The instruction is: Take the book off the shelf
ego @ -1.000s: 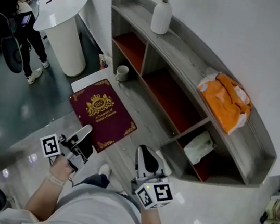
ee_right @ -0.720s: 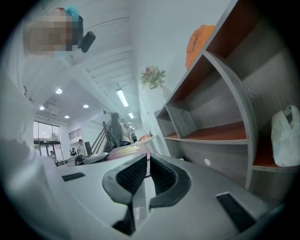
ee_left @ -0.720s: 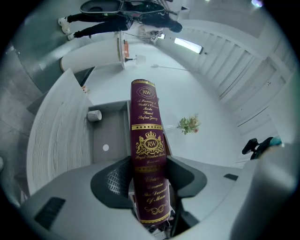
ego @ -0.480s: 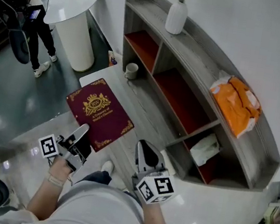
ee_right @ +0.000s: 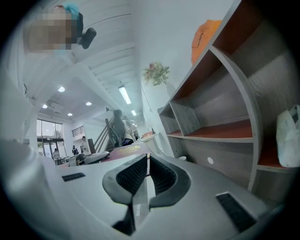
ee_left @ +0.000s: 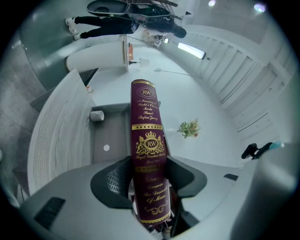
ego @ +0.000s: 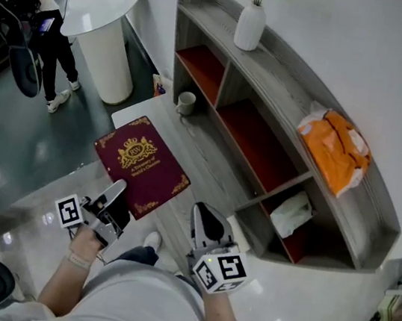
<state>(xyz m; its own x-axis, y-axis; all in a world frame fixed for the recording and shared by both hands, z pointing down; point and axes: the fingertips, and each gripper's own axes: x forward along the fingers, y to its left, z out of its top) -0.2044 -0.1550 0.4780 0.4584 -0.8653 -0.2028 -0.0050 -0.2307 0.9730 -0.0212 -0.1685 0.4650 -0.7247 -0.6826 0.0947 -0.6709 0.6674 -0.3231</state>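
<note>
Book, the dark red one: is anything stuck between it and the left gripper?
No. The book sits right between the jaws of the left gripper, which press on both its sides with nothing else between. It is already out of the shelf.

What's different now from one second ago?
Almost nothing. The left gripper still grips the red book, off the shelf, perhaps drawn slightly farther from it. The right gripper stays shut and empty. The vase, cup and orange bag haven't moved.
</note>
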